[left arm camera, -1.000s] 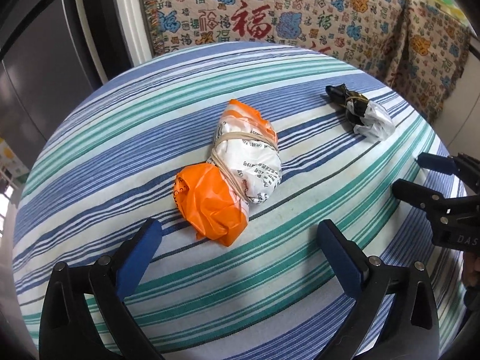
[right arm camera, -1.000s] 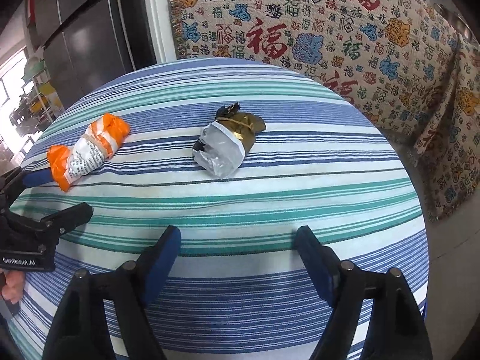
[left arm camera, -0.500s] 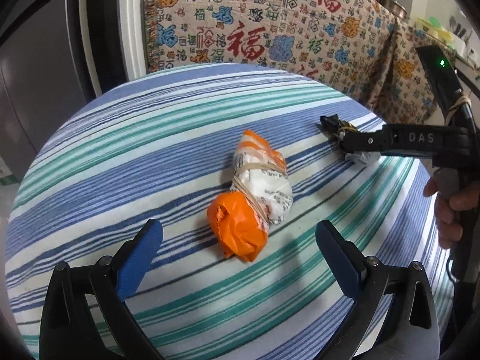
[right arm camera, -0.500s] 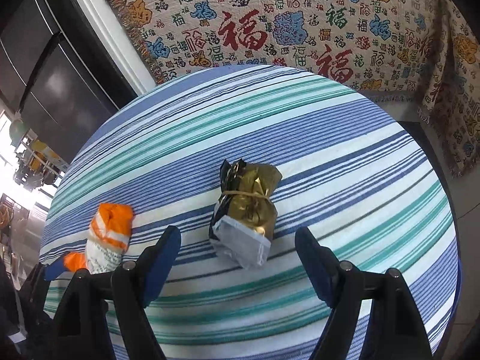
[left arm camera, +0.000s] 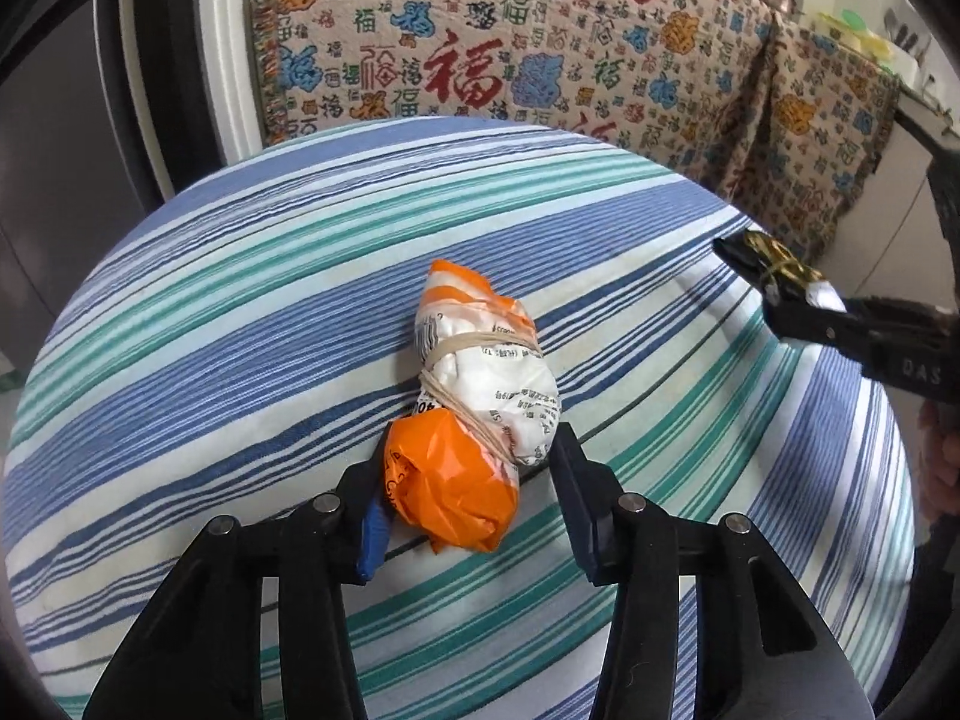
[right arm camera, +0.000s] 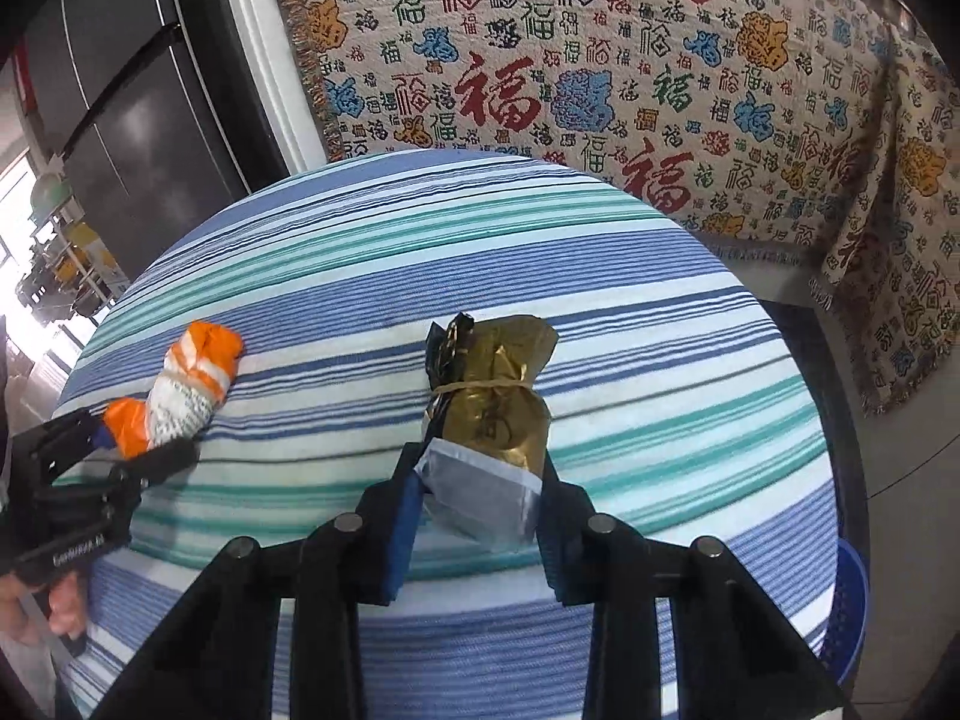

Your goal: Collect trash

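- Both sets of jaws are closing in from the wide stance of a second ago, each now with a trash bundle between its pads.
- Pads of the left gripper [left arm camera: 465,501] are pressing on the orange end of the orange-and-white bundle [left arm camera: 480,402], which is lying on the striped tablecloth [left arm camera: 240,324] with its white, rubber-banded half pointing away from the gripper.
- Pads of the right gripper [right arm camera: 477,516] are squeezing the silver end of the gold-and-silver bundle [right arm camera: 492,420]; its gold half, tied with a band, is sticking out beyond the fingertips.
- Whether the right-hand bundle is already lifting clear of the cloth is hard to tell; the left one is resting on it.
- In my judgement, both pieces of trash are now being secured, so the grasping step is finishing and carrying them off comes next.
- No bin or bag for the trash is showing clearly; a blue rim [right arm camera: 849,588] is peeking past the table's right edge, but I cannot tell what it is or what it holds.
- Behind the table, a patterned throw [left arm camera: 540,60] is hanging.
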{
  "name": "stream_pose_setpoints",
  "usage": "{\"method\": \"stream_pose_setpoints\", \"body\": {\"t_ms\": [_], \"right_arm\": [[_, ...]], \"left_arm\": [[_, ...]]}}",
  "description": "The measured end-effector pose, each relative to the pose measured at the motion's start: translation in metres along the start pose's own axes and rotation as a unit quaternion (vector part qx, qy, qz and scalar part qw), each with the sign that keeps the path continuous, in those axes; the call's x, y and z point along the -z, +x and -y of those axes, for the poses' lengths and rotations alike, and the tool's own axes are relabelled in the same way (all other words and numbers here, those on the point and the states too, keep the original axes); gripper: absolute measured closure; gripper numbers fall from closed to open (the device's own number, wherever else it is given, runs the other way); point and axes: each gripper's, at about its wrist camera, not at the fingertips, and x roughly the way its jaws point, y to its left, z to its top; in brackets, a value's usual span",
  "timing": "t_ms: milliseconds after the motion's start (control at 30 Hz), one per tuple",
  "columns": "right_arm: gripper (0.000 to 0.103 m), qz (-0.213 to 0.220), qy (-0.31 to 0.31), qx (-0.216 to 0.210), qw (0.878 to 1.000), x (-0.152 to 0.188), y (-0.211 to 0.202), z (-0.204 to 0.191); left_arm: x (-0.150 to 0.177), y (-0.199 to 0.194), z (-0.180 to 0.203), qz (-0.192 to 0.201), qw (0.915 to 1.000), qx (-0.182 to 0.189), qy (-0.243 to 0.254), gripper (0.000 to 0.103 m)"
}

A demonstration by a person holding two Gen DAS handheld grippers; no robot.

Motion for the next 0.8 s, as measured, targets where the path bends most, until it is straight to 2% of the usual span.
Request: {"method": "stream_pose_setpoints", "body": {"t_ms": [133,267,367,533,800], "right_arm": [[0.069,0.021,-0.007,-0.004,1.000,0.021,-0.030,0.015],[0.069,0.037,0.005,-0.003,0.999,0.050,-0.063,0.042],[0.069,0.050,0.013,0.010,0.999,0.068,-0.084,0.061],[0.069,0.070,0.036,0.034,0.996,0.093,-0.120,0.100],[0.069,0.090,0.095,0.083,0.988,0.124,-0.173,0.180]], "left_arm": [[0.001,-0.011,0.016,0.012,0.9998,0.016,-0.006,0.055],[0.001,-0.027,0.053,0.021,0.9991,0.033,0.013,0.055],[0.003,-0.039,0.090,0.031,0.9978,0.048,0.032,0.055],[0.010,-0.047,0.149,0.023,0.9951,0.078,0.056,0.055],[0.010,-0.057,0.242,0.018,0.9869,0.134,0.088,0.055]]}}
